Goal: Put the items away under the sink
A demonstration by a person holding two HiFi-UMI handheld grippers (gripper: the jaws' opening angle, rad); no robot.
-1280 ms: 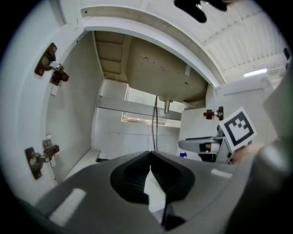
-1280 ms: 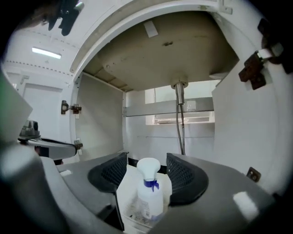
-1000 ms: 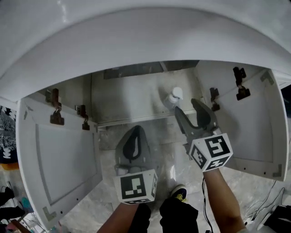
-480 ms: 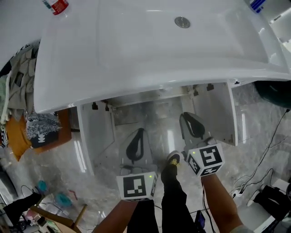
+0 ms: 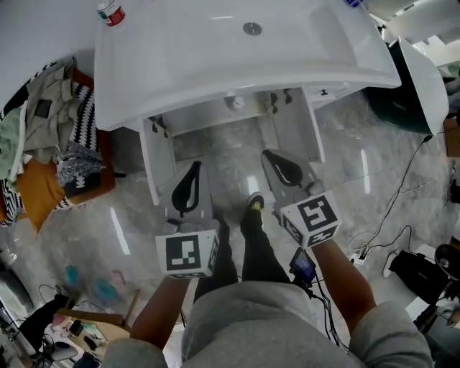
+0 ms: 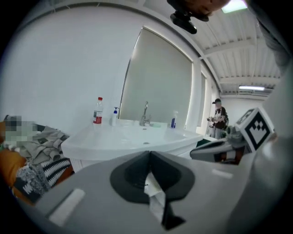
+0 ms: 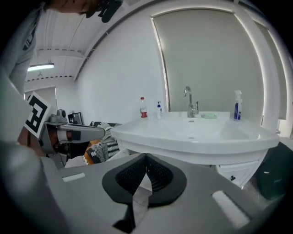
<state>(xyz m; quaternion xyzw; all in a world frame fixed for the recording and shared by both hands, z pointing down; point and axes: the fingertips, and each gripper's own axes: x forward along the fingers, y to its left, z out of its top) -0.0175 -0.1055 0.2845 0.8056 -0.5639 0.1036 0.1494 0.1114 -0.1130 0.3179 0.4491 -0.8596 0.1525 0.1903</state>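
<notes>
The red-labelled bottle is standing on the sink counter at the upper left of the frame, not yet in the open cabinet below. We are holding the left tool pressed together and empty; the right tool has just been closing on nothing. Reaching up with the tools shut, we are risking toppling the bottle.

No legible text, labels or numbers anywhere.
</notes>
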